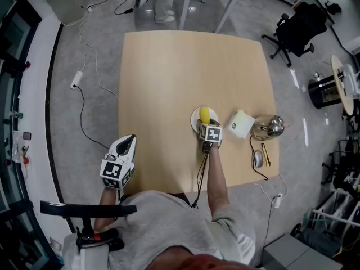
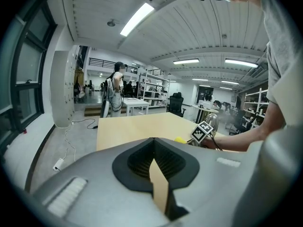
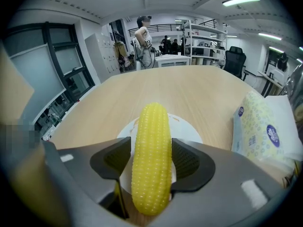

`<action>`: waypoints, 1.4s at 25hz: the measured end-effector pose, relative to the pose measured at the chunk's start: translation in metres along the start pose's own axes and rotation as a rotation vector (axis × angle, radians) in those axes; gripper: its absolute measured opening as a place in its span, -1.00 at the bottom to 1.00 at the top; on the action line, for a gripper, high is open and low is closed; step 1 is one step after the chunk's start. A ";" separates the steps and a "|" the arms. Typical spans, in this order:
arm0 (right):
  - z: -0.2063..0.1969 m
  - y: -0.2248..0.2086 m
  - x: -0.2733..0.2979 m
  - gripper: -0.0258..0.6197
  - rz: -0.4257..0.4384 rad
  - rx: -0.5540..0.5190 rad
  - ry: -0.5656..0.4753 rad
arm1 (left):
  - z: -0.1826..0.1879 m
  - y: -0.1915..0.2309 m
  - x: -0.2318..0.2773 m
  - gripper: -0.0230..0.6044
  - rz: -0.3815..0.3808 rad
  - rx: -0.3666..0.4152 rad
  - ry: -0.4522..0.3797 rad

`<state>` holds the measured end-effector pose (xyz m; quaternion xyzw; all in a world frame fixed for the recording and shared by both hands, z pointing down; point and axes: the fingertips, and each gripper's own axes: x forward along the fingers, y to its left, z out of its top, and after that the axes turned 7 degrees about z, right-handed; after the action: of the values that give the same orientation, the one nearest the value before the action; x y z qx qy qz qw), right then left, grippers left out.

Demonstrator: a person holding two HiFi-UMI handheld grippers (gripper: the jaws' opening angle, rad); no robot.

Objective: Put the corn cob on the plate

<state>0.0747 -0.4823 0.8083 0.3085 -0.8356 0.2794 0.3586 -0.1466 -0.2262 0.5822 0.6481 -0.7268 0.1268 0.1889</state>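
From the head view, a pale wooden table (image 1: 169, 72) is seen from above, its far half and left side left open. The plate (image 1: 194, 118) is set right of the middle, nearer the near edge than the far one, and the corn cob (image 1: 205, 115) is laid on it. The right gripper (image 1: 206, 125) is brought in over the plate from the near edge. A tissue pack (image 1: 241, 124) is placed just beside the plate toward the right edge. A glass vessel (image 1: 269, 127) is set beyond it at that edge and a mouse (image 1: 258, 159) by the near right corner, so that side is crowded. The left gripper (image 1: 131, 140) is held at the left edge close to the near left corner, well apart from the plate.

In the left gripper view, its jaws are seen pressed together at the tips, with nothing pinched. Open wood is shown ahead up to the far edge, where a person (image 2: 116, 90) is seen beside a white table (image 2: 135, 104). Only a yellow scrap of the cob is made out, next to the other gripper's marker cube (image 2: 202, 132). The plate is hidden.

In the right gripper view, the jaws are spread and the cob is laid lengthwise between them on the plate. A sliver of white is shown between the cob and the pad at the view's left, but contact at the other pad cannot be judged. The plate's near rim is covered, and the tissue pack is cut off at the right.
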 end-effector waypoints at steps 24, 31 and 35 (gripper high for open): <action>0.006 0.032 -0.088 -0.12 -0.067 0.021 -0.179 | 0.025 -0.003 -0.033 -0.86 -0.098 0.017 -0.107; 0.000 0.041 -0.131 -0.13 -0.090 0.064 -0.280 | 0.025 -0.011 -0.030 -0.86 -0.150 0.040 -0.131; -0.005 0.055 -0.156 -0.14 -0.089 0.087 -0.336 | 0.031 -0.019 -0.034 -0.86 -0.185 0.051 -0.146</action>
<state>0.1237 -0.3940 0.6768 0.4028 -0.8564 0.2434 0.2122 -0.1281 -0.2113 0.5379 0.7245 -0.6722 0.0796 0.1298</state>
